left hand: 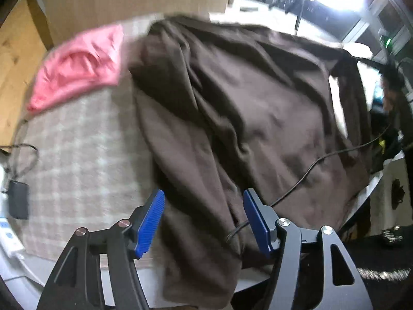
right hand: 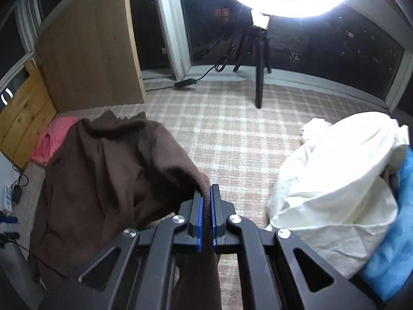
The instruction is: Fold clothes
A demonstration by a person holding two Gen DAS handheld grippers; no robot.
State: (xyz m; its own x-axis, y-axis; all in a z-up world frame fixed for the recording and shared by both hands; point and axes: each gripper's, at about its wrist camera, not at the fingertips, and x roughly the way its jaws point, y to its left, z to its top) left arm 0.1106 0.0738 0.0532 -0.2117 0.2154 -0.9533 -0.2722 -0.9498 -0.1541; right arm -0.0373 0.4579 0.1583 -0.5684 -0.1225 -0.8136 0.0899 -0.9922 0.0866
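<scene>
While the left wrist view is blurry, you can still tell the brown garment is nowhere near folded: it lies bunched and rumpled across the plaid cloth, deep creases running through it, and one end spills over the near edge. The left gripper hangs over that near end with its blue pads spread wide and nothing pinched between them, though the fabric sits right under the gap. A thin black cable trails across the brown cloth. A pink garment sits at the far left corner, fairly compact, but I can't tell if it's folded or just scrunched.

From the right wrist view, the right gripper is clamped narrow on an edge of the brown garment, with a strip of it hanging below the pads. The rest droops off to the left in a loose heap with no flat panel or clean fold line anywhere. It looks like soft, fleecy stuff, so I'd guess it flops and sags. Over to the right is a crumpled white garment with something blue beside it, both unfolded as far as I can see.

So at least the brown and white pieces need folding, and the pink one's a maybe.
</scene>
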